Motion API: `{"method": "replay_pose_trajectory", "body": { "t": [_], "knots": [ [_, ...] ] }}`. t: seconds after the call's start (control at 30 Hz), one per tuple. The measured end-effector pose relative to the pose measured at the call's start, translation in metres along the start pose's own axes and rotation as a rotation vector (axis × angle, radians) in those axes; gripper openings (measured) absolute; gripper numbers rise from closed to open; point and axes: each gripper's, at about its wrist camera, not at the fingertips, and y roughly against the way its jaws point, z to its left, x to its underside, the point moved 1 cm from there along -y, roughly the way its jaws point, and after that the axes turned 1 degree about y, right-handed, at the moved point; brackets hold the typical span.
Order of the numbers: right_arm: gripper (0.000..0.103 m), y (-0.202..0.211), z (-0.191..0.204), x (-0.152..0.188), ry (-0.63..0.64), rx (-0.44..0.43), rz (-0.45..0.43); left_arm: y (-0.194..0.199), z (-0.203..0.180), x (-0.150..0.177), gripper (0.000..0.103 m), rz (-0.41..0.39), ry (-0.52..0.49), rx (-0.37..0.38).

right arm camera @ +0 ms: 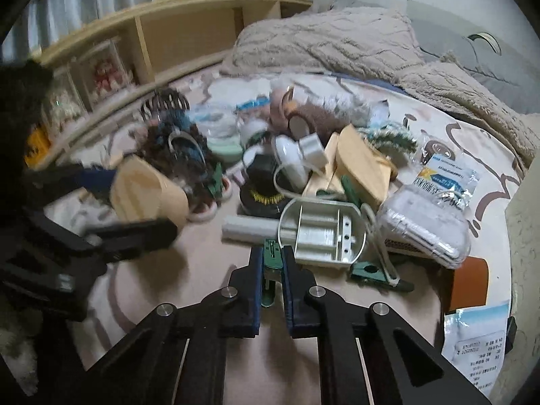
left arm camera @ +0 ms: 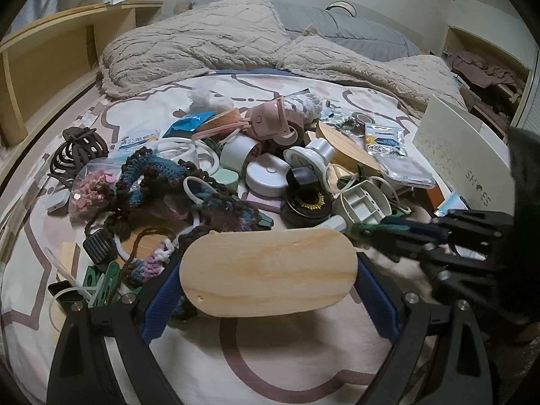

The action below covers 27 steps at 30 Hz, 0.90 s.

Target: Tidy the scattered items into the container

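Observation:
My left gripper [left arm camera: 268,271] is shut on an oval wooden board [left arm camera: 268,271] and holds it above the bed sheet, in front of the pile. It also shows blurred in the right wrist view [right arm camera: 148,199]. My right gripper [right arm camera: 272,256] is shut on a green clothes peg [right arm camera: 272,260], close to a white plastic battery holder [right arm camera: 322,233]. In the left wrist view the right gripper [left arm camera: 388,233] is at the right with the green peg [left arm camera: 366,228]. A white shoe box [left arm camera: 462,155] stands at the right. The pile [left arm camera: 270,165] holds tape rolls, knitted yarn, lids and packets.
A beige fluffy blanket [left arm camera: 216,44] and a grey pillow [left arm camera: 354,27] lie behind the pile. A wooden shelf [left arm camera: 50,57] runs along the left. A brown hair claw [left arm camera: 79,150] lies left of the pile. A printed paper [right arm camera: 479,337] lies at the right edge.

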Motion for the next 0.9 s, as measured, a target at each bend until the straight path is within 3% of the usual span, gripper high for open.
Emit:
{"method": "replay_pose_trajectory", "body": {
  "t": [0.4,0.9],
  "knots": [
    [0.011,0.03,-0.004,-0.011,-0.037,0.009,-0.096,0.004,0.0,-0.004,0.095,-0.023,0.008,0.001],
    [0.011,0.115,-0.036,-0.043,-0.112,0.099,-0.351,0.048,-0.02,-0.046,0.095,-0.155,0.014,0.031]
  ]
}}
